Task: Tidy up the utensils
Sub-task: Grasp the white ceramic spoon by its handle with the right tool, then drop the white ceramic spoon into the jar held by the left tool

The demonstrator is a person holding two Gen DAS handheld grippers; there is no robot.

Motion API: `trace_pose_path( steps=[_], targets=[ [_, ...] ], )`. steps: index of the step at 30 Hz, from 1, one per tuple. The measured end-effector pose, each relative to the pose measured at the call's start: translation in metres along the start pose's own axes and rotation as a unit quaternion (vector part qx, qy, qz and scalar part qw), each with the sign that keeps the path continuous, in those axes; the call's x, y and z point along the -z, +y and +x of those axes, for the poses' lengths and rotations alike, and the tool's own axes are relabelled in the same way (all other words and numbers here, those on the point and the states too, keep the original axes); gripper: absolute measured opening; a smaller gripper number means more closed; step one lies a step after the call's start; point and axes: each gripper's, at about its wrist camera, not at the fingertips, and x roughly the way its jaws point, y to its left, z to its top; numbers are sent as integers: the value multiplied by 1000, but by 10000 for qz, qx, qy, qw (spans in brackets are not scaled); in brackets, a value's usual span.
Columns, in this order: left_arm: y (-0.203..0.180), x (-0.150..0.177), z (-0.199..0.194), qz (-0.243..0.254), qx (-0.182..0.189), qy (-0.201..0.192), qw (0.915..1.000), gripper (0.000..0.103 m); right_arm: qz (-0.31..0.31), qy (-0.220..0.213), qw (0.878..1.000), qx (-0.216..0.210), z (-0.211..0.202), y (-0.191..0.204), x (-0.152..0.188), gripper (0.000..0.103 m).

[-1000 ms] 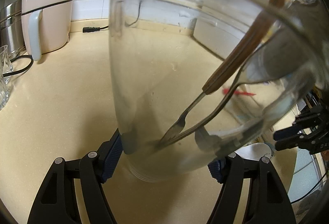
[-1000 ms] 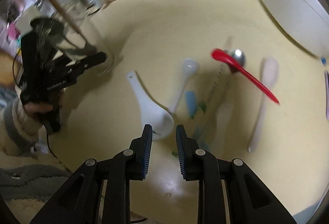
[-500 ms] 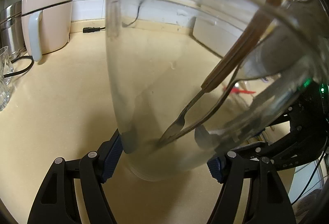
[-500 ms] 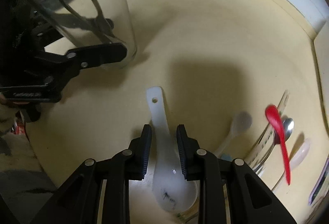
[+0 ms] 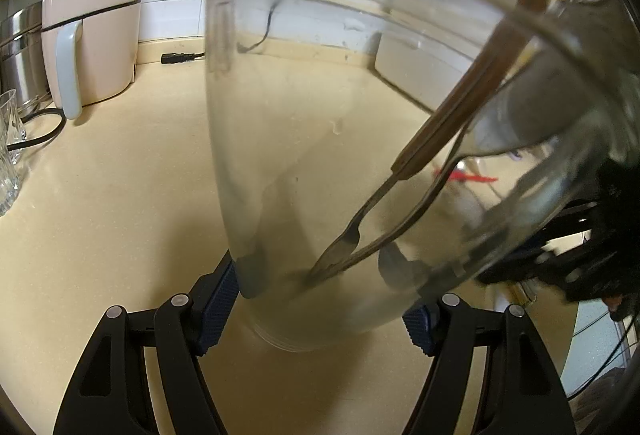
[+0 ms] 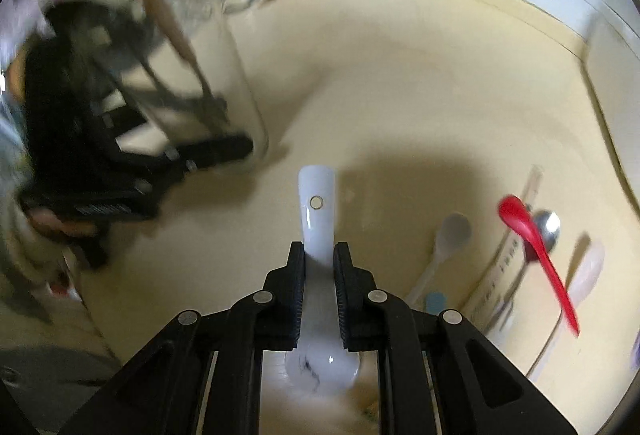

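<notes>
The white ceramic soup spoon point(image 6: 318, 235) sat between the closing jaws of the right gripper point(image 6: 319, 287), handle pointing to twelve o'clock — the glass jar point(image 6: 236, 83) stood at ten o'clock, clamped in the left gripper point(image 5: 320, 299) beside the countertop point(image 6: 420, 95).

My left tongs point(image 5: 320, 299) grip the clear glass jar point(image 5: 320, 155) low on its walls; it stands tilted on the cream table point(image 5: 120, 195). Inside it, a wooden-handled fork point(image 5: 432, 155) and a second metal utensil point(image 5: 408, 223) lean to its right, tips down at the jar's base. My right tongs point(image 6: 320, 255) are closing on the white ceramic spoon point(image 6: 318, 219), handle forward, bowl back under the tongs. Toward the table's right edge lie a red spoon point(image 6: 536, 243), a steel spoon point(image 6: 550, 225), a grey-white spoon point(image 6: 448, 239) and a pale spoon point(image 6: 588, 271).
</notes>
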Motion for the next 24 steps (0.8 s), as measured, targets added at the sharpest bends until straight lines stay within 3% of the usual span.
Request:
trace_pose_path(
  steps=[4, 9, 15, 19, 24],
  targets=[
    [0, 0, 0, 1, 0, 0, 10000, 76, 700, -591, 9957, -156, -39, -16, 12, 14],
    [0, 0, 0, 1, 1, 0, 10000, 76, 1027, -1090, 9887, -98, -77, -21, 6, 14],
    [0, 0, 0, 1, 0, 0, 10000, 76, 681, -1838, 9806, 10, -124, -4, -46, 14],
    [0, 0, 0, 1, 0, 1, 10000, 76, 244, -2434, 9691, -328, -164, 21, -98, 14],
    [0, 0, 0, 5, -4, 1, 10000, 76, -229, -2528, 9642, -765, -157, 57, -139, 14]
  ],
)
